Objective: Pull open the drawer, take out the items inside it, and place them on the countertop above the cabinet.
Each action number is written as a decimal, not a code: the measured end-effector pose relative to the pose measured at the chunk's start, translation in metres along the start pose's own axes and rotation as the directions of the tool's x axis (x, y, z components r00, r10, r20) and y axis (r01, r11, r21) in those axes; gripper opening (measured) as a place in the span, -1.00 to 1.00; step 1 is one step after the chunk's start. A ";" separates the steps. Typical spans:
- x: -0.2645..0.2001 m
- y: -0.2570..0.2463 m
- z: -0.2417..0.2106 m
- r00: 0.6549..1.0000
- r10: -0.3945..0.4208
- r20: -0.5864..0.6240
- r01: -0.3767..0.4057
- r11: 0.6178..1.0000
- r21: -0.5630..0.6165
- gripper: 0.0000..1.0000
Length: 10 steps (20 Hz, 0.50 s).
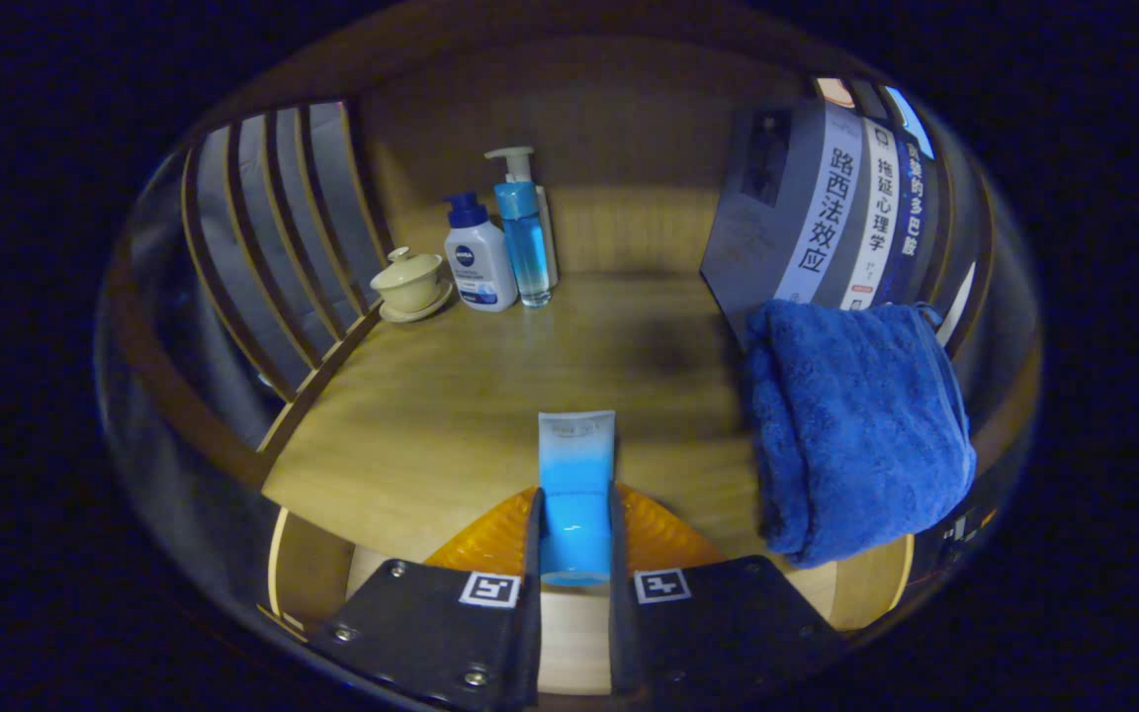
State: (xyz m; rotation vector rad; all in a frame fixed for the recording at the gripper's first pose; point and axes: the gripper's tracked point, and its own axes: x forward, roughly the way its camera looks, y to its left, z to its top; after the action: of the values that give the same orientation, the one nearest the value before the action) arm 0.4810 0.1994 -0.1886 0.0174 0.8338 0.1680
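A blue tube (576, 475) with a pale, clear far end sits between my fingers, and both press on its sides. My gripper (575, 529) is shut on it and holds it above the near part of the wooden countertop (451, 396). The tube points away from me, toward the back of the counter. A folded blue towel (856, 425) lies on the countertop to the right of the tube, reaching past the counter's near edge.
At the back left stand a white bottle with a dark cap (479, 255), a blue pump bottle (522, 232) and a lidded cream cup on a saucer (409, 285). Books (827, 213) lean at the back right, behind the towel. A slatted wooden side (273, 227) closes the left.
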 end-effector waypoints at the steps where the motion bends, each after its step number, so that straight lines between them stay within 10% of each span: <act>1: 0.006 -0.001 0.005 1.000 -0.008 0.003 0.008 1.000 0.013 -0.45; 10: 0.012 0.001 0.006 0.999 -0.043 0.031 0.043 0.999 -0.015 -0.19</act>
State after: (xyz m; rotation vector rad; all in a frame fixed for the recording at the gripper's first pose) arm 0.4930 0.2026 -0.1930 -0.0126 0.8016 0.1335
